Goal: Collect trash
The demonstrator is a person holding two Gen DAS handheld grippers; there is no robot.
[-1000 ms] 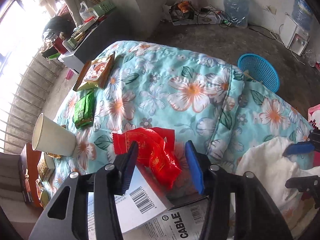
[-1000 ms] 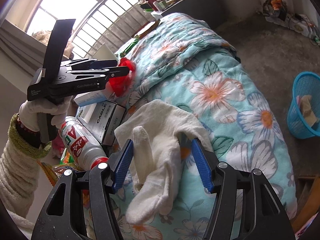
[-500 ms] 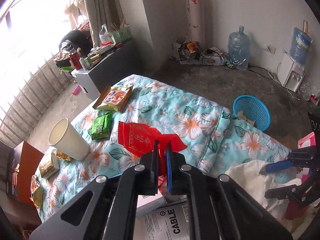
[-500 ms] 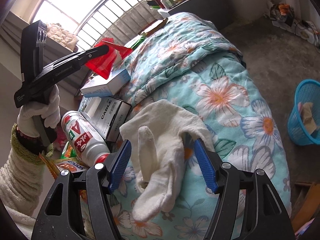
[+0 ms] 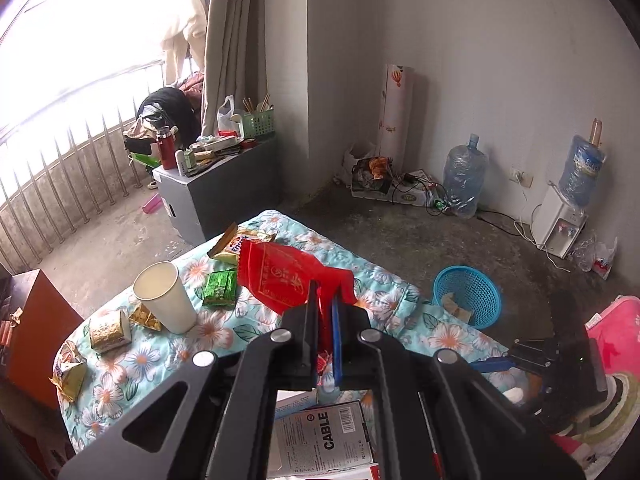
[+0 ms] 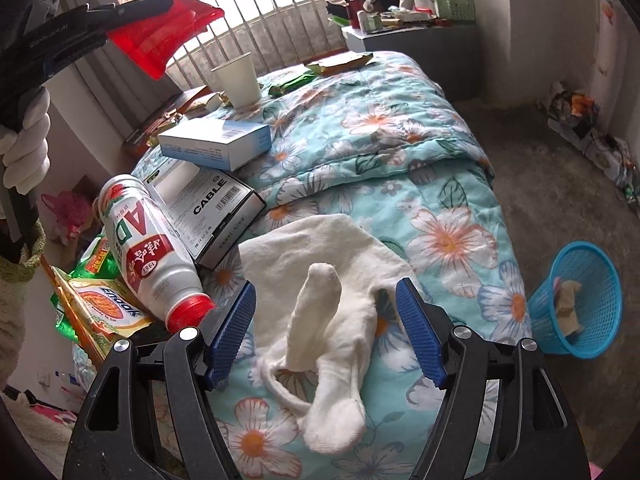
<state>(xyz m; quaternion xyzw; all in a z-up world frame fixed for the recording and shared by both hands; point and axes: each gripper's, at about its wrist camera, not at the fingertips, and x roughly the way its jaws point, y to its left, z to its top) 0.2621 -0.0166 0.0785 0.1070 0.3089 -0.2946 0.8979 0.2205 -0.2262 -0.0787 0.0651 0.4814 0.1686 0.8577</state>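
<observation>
My left gripper (image 5: 325, 300) is shut on a red plastic wrapper (image 5: 284, 276) and holds it high above the floral quilt (image 5: 400, 280); the wrapper also shows in the right wrist view (image 6: 164, 32). My right gripper (image 6: 326, 332) is open, with its jaws either side of a white sock (image 6: 328, 304) on the quilt. A blue mesh trash basket (image 5: 468, 294) stands on the floor beside the bed, also in the right wrist view (image 6: 580, 300). Snack wrappers (image 5: 220, 290), a paper cup (image 5: 164, 298) and a white bottle (image 6: 148, 252) lie on the bed.
A box marked CABLE (image 6: 208, 208) and a blue-white box (image 6: 216, 142) lie on the quilt. A grey cabinet (image 5: 216, 184) stands by the railing. Water jugs (image 5: 464, 180) and a dispenser (image 5: 560, 224) stand along the far wall. A brown box (image 5: 28, 320) sits at left.
My left gripper closed on the red wrapper and lifted it well above the bed. My right gripper stayed open over the sock, shifting slightly.
</observation>
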